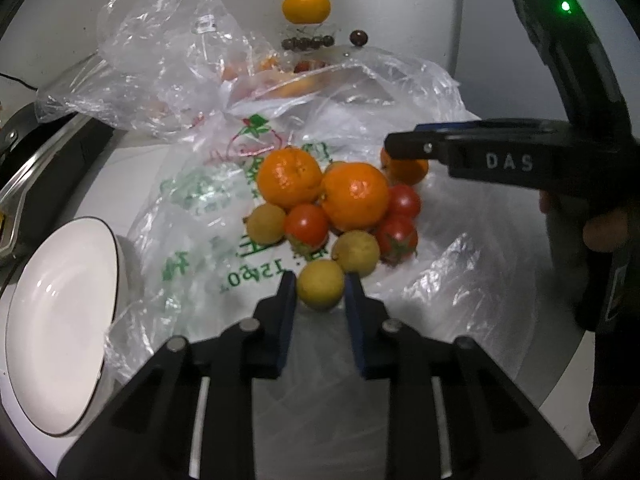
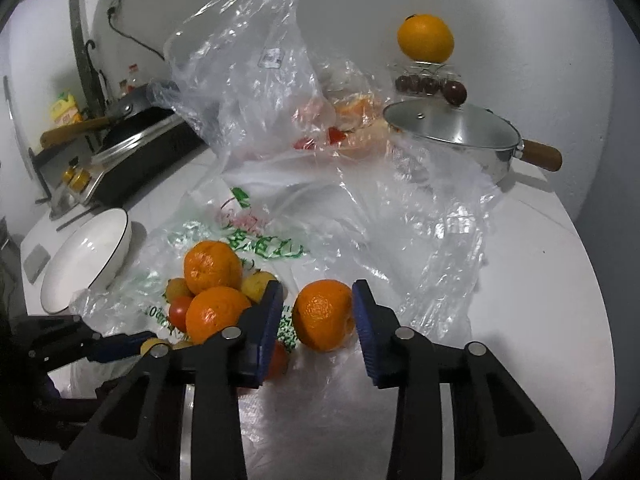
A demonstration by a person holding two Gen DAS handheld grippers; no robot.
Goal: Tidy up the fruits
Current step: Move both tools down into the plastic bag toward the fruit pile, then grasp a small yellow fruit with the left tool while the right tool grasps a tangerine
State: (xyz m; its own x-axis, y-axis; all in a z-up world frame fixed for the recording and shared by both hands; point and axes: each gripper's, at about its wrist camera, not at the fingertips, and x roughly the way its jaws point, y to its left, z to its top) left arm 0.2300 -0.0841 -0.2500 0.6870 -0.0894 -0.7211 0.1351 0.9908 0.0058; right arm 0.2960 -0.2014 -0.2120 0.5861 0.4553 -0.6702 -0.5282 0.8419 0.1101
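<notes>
Fruit pile (image 1: 336, 208) sits on printed plastic bag (image 1: 208, 208) on white tabletop (image 2: 540, 300). Left hand-held gripper (image 1: 320, 284) clenched on small yellow fruit (image 1: 320, 285) at pile's near edge. Right hand-held gripper (image 2: 318, 312) straddles lone mandarin (image 2: 323, 314) beside pile, pads at its sides, contact unclear. White bowl (image 1: 60, 320) left, lidded pan (image 2: 452, 132) behind.

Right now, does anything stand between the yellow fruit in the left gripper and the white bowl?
Nothing solid. Only the printed plastic bag lies between the yellow fruit in the left gripper and the white bowl, crumpled against the bowl's side. The mandarins and tomatoes sit beyond, off that path.
</notes>
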